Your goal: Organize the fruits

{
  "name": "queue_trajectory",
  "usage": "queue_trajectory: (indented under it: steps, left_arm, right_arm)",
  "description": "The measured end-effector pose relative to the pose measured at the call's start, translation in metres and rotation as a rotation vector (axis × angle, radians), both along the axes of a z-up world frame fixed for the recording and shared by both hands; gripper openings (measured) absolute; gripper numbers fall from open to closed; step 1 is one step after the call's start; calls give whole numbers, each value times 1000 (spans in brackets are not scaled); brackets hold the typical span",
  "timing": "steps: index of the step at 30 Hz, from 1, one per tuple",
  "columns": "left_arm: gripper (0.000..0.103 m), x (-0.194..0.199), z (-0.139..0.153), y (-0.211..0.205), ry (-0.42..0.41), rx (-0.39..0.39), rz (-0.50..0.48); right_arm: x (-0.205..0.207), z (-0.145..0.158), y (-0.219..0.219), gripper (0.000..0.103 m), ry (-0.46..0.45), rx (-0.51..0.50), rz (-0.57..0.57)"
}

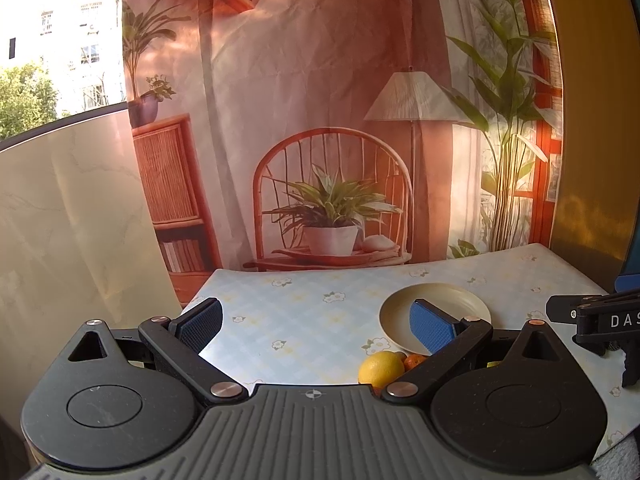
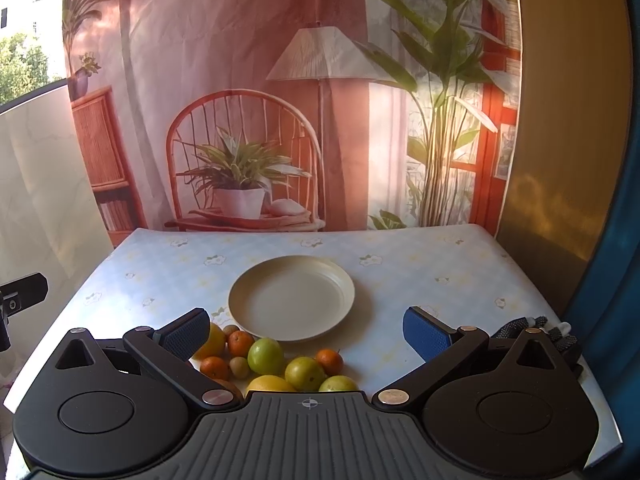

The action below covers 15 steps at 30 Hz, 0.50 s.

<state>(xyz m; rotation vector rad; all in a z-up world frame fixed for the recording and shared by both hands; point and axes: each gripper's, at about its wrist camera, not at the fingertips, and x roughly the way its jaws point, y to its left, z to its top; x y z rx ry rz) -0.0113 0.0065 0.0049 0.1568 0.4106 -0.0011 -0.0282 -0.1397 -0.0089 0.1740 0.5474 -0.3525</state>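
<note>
Fruits (image 2: 276,360) lie bunched on the flowered tablecloth (image 2: 420,280) at the near rim of the empty cream plate (image 2: 292,298), directly ahead of and below the right gripper (image 2: 306,334). Its jaws stand wide, holding nothing. The left gripper (image 1: 318,326), also spread and empty, sits off to the side, the pile at its right finger. Right hand judged nearer. No long axis: the fruits are roundish. Green ones glossy, small oranges (image 2: 240,342), a yellow lemon (image 1: 380,368), two small tan fruits. Plate just beyond.
</note>
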Motion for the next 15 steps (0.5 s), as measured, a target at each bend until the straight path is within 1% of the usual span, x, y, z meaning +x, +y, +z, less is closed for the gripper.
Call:
queue_trajectory:
  steps: [15]
  left_arm:
    - [102,-3,-1,4,-14,-2,-4]
  right_arm:
    - [0,2,-1,103,1,0,1]
